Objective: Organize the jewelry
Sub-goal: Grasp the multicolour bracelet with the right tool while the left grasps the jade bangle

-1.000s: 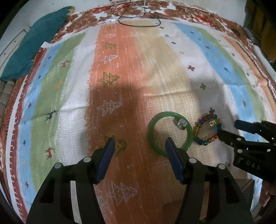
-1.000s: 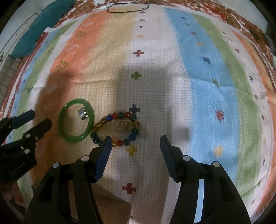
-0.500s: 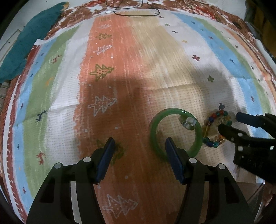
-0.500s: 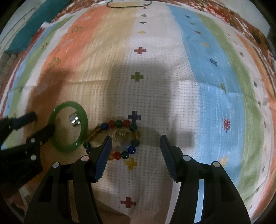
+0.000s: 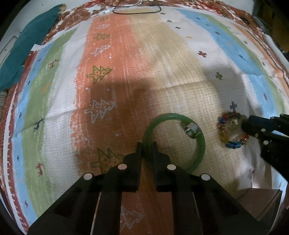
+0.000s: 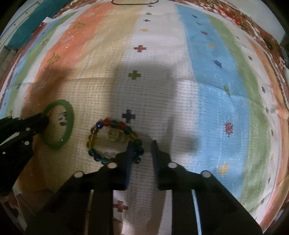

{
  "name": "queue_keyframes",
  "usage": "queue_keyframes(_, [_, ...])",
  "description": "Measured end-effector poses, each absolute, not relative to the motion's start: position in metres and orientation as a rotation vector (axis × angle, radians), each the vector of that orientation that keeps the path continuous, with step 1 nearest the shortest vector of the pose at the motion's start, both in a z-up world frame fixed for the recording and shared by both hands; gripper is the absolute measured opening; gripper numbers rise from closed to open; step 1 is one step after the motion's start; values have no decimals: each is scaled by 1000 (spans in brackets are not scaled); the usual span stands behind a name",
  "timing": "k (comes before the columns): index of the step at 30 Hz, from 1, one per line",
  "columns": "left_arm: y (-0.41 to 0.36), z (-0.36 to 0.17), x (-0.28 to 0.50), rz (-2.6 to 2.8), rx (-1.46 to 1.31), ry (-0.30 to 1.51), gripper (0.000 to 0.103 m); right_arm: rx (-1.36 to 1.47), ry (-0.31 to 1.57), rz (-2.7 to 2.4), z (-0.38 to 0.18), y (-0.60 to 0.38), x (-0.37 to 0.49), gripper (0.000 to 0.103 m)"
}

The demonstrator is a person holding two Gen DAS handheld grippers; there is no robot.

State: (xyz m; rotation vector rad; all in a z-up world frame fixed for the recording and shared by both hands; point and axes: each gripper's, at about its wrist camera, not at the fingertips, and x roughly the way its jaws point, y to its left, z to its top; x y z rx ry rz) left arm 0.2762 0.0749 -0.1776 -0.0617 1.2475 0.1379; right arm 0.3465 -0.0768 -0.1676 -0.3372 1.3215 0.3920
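A green bangle (image 5: pixel 189 124) lies on the striped cloth, with a silver ring (image 5: pixel 191 130) inside its rim. My left gripper (image 5: pixel 146 147) is shut on the bangle's near left rim. A bracelet of coloured beads (image 6: pixel 108 126) lies to the right of the bangle (image 6: pixel 69 123), with a thin gold ring (image 6: pixel 113 134) inside it. My right gripper (image 6: pixel 141 146) has closed to a narrow gap around the beads at the bracelet's right side. The bead bracelet also shows in the left wrist view (image 5: pixel 224 133).
The striped patterned cloth (image 5: pixel 126 54) covers the table. A teal cloth (image 5: pixel 27 41) lies at the far left edge. A black cable (image 5: pixel 137 10) loops at the far edge. A brown box corner (image 5: pixel 256 200) sits at the near right.
Both grippers moved down and forward and closed. The left one closed on the bangle's rim, the right one narrowed around the bead bracelet's right side.
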Motion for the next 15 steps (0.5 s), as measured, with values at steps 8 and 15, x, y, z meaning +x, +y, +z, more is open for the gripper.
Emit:
queue_keyframes(8, [78,-163,274,136,-93,1223,7,-319,1274,414,-156,-90,348,11])
queue_keyframes(15, [78,-147,270,144,-111,1187,7,-293,1213,450,-130,-83,342,11])
